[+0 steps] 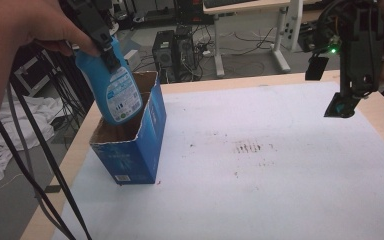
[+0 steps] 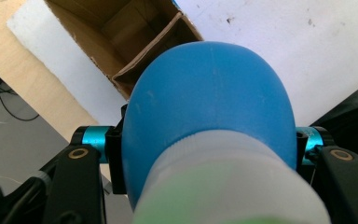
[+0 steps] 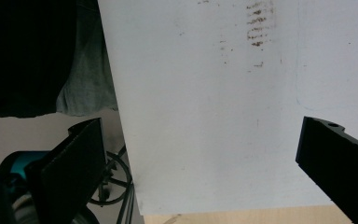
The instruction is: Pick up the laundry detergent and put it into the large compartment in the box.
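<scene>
The blue bottle [image 1: 114,87] is clamped near its neck by the left tool [image 1: 102,42] and hung base-down, apparently so it can be lowered into the open box [image 1: 135,150] directly beneath the tool (its base already inside the rim). The right tool [image 1: 341,107] is held apart, empty, above the worktop [image 1: 280,165].

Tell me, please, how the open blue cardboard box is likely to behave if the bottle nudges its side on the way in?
The box stands tall and narrow on the white mat, so it may well tip or slide. Its torn rim suggests thin walls that would probably flex. It looks mostly empty, so likely light. The left gripper holds the bottle partly inside.
</scene>
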Action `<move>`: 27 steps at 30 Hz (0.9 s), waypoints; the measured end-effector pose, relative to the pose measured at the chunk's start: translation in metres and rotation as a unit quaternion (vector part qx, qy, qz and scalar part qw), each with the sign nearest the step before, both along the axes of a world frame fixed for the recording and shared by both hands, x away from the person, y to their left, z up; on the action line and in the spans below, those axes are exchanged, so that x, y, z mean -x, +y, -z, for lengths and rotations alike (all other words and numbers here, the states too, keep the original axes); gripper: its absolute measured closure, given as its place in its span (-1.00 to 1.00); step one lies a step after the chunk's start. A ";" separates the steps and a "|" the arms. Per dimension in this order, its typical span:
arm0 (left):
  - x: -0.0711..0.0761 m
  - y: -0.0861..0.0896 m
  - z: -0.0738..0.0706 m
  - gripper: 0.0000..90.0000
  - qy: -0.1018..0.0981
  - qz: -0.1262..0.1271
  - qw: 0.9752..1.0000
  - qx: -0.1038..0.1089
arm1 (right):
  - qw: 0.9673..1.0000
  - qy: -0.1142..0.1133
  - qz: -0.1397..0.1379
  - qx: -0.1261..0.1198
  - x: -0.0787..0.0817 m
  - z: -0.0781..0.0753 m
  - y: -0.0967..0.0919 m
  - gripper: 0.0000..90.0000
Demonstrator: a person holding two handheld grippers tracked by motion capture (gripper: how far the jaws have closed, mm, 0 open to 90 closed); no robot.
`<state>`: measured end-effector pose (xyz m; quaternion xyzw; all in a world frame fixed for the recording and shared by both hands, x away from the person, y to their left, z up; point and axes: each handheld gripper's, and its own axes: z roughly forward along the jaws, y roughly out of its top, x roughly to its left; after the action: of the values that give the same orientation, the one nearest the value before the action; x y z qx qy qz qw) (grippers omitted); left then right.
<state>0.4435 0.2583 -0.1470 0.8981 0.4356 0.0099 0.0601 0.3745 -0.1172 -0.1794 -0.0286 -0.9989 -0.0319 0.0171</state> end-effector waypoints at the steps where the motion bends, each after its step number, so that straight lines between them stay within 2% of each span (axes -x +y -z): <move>1: -0.001 0.000 0.004 -0.13 0.001 0.002 1.000 0.002 | 1.000 0.000 0.000 0.000 0.000 0.000 0.000 -0.98; 7: -0.003 0.002 0.028 -0.13 0.015 0.014 1.000 -0.001 | 1.000 0.001 0.003 0.000 0.000 0.002 0.000 -0.98; 13: -0.004 0.000 0.052 -0.13 0.015 0.054 0.998 -0.012 | 1.000 0.001 0.001 0.000 0.000 0.001 0.002 -0.98; 16: -0.006 0.000 0.064 -0.13 0.022 0.061 0.998 -0.013 | 1.000 0.002 0.001 0.001 0.000 0.002 0.002 -0.98; 19: -0.007 0.000 0.076 -0.13 0.025 0.076 0.997 -0.012 | 1.000 0.002 0.002 0.002 0.000 0.002 0.001 -0.98; 21: -0.007 -0.001 0.085 -0.13 0.024 0.098 0.995 -0.018 | 1.000 0.000 0.000 0.000 0.000 0.002 0.001 -0.98; 24: -0.007 -0.003 0.098 -0.13 0.029 0.107 0.994 -0.025 | 1.000 -0.002 0.002 0.001 0.000 0.001 0.000 -0.98; 27: -0.008 -0.003 0.110 -0.13 0.036 0.114 0.993 -0.024 | 1.000 -0.001 0.003 0.001 0.000 0.001 -0.002 -0.98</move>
<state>0.4513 0.2549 -0.2573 0.9428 0.3318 -0.0195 0.0238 0.3746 -0.1189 -0.1801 -0.0319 -0.9989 -0.0313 0.0162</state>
